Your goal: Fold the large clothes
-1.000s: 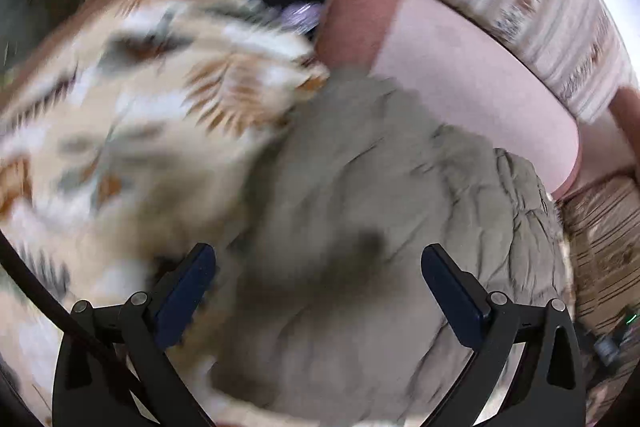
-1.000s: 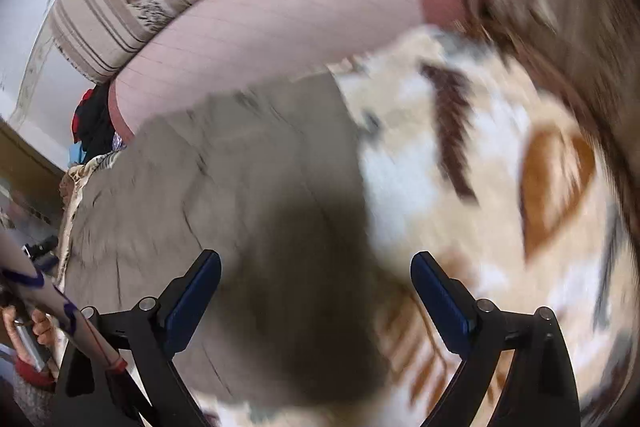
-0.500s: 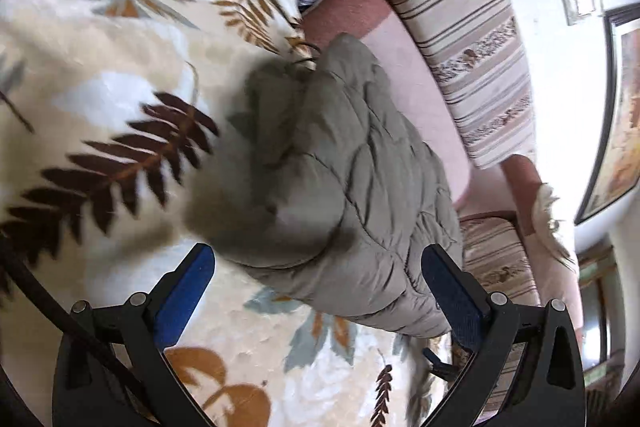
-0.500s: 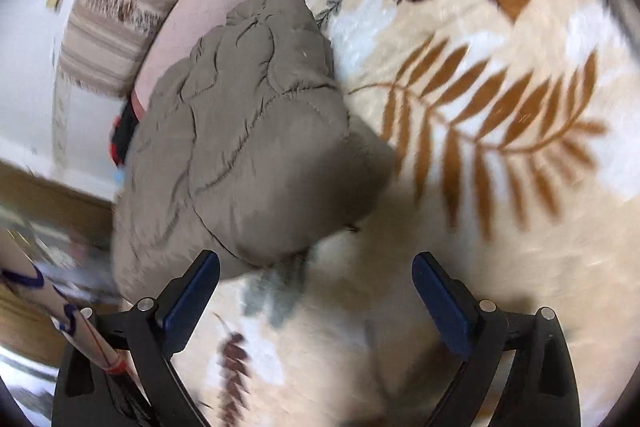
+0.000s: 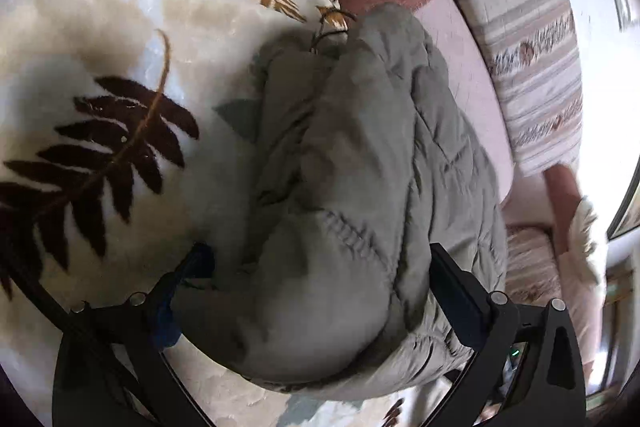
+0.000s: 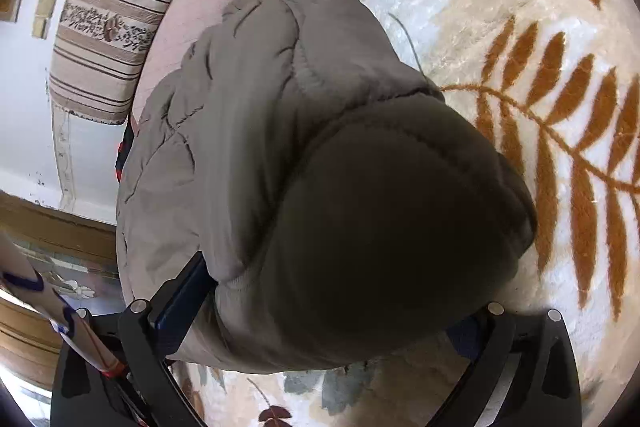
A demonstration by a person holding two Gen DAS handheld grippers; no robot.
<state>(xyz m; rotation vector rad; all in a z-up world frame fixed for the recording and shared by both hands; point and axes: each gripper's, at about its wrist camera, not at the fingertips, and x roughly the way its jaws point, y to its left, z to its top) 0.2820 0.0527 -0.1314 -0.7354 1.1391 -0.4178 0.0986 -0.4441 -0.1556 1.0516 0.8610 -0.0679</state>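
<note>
Both grippers (image 5: 316,291) (image 6: 328,303) spread wide around a quilted jacket (image 5: 360,187) on leaf-patterned blanket (image 5: 100,107), sofa (image 5: 472,75) behind.

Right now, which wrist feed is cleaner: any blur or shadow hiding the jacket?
Left wrist: the grey jacket is evenly lit but smeared, and the leaf blanket is soft too. Right wrist: sharper stitching, yet the jacket's near bulge is in deep shadow. Both views bend straight lines at the rim.
</note>
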